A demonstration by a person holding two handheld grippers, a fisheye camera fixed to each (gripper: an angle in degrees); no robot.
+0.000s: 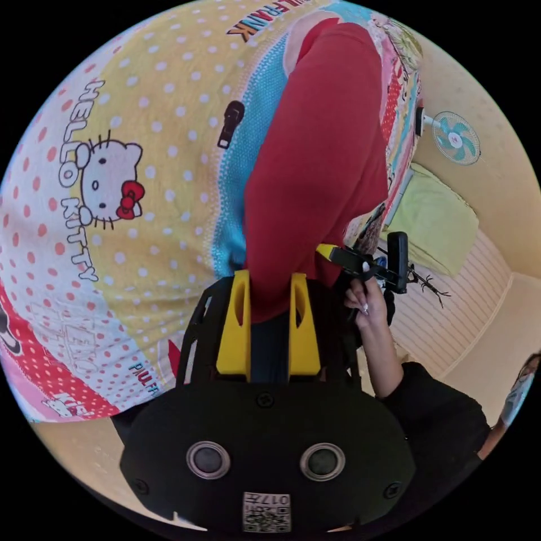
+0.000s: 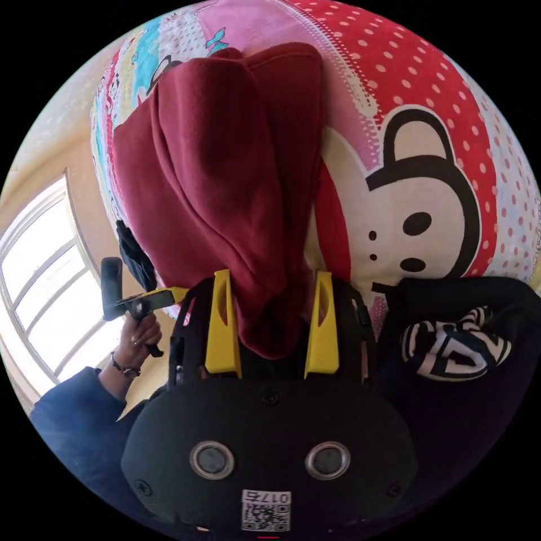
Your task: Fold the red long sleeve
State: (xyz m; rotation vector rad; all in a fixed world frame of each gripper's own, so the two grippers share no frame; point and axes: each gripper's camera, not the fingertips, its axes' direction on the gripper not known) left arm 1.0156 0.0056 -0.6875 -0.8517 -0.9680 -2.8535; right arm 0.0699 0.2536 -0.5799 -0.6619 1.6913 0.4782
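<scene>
The left hand-held gripper (image 1: 269, 304) has red cloth running between its yellow jaws, and the right hand-held gripper (image 2: 272, 315) likewise has a bunched dark-red fold between its jaws, though whether either pair actually pinches the cloth cannot be told. Both reach into the soft, fleecy red long-sleeve garment (image 1: 315, 163), which lies in a long rumpled band on the cartoon-printed polka-dot bed sheet (image 1: 141, 112). A neat fold probably calls for keeping both corners level and taut, then laying them down together.

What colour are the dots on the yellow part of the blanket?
White dots on the yellow part of the blanket, best seen in the left gripper view.
</scene>
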